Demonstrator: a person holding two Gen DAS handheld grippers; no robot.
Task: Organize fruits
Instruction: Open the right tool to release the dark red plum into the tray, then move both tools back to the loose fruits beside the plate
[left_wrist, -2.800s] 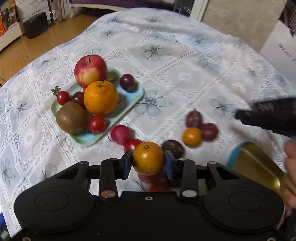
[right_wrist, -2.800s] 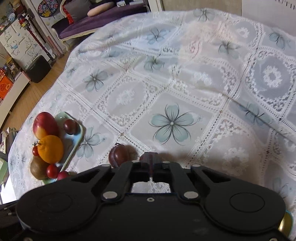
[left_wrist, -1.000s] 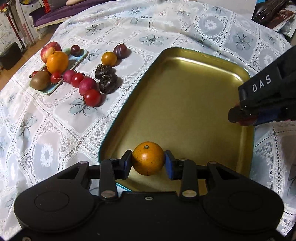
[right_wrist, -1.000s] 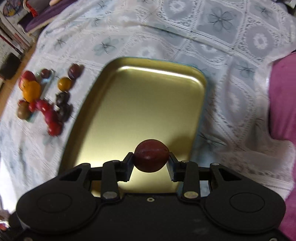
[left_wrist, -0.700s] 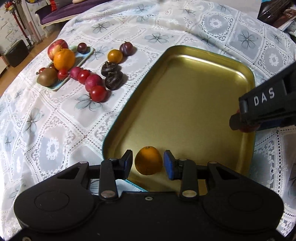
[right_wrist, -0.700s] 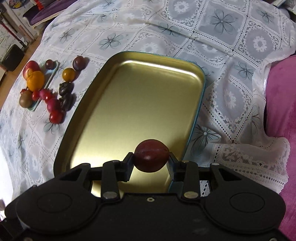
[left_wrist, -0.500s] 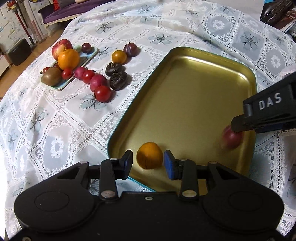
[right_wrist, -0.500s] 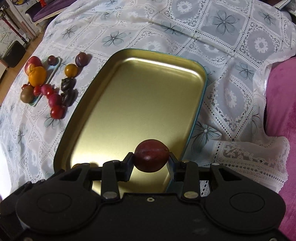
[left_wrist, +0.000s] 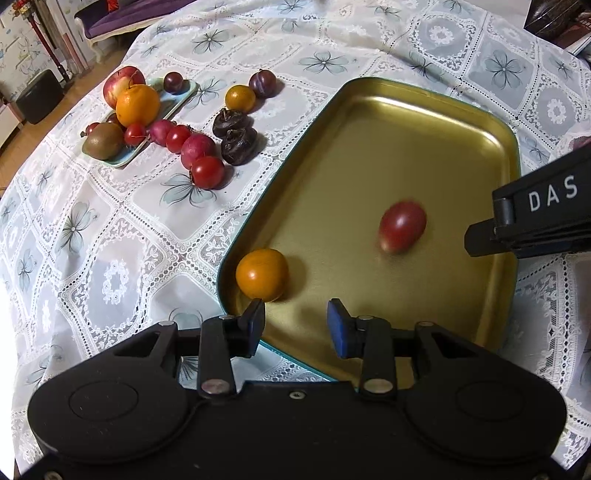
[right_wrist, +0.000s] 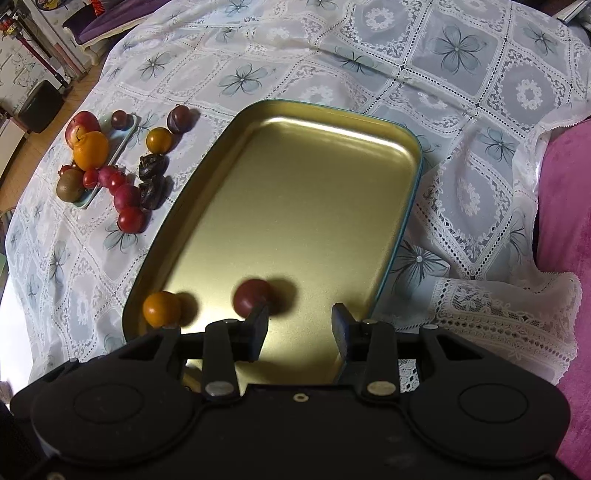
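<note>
Two fruits already sit in the gold tray (left_wrist: 406, 122): the small orange (left_wrist: 262, 274) against its near-left wall and a blurred, likely rolling red plum (left_wrist: 402, 226) mid-floor. Your left gripper (left_wrist: 295, 323) hangs empty with fingers spread over the near rim; your right gripper (right_wrist: 300, 325) is likewise parted and holding nothing. Let the plum settle before you go back, then, I'd judge, take the loose tomatoes (left_wrist: 207, 171) and dark fruits (left_wrist: 238, 140) beside the small teal dish (left_wrist: 122, 160) first. The lace tablecloth (left_wrist: 110, 258) looks soft, so round fruit may creep. Wood floor (left_wrist: 11, 155) shows far left.
</note>
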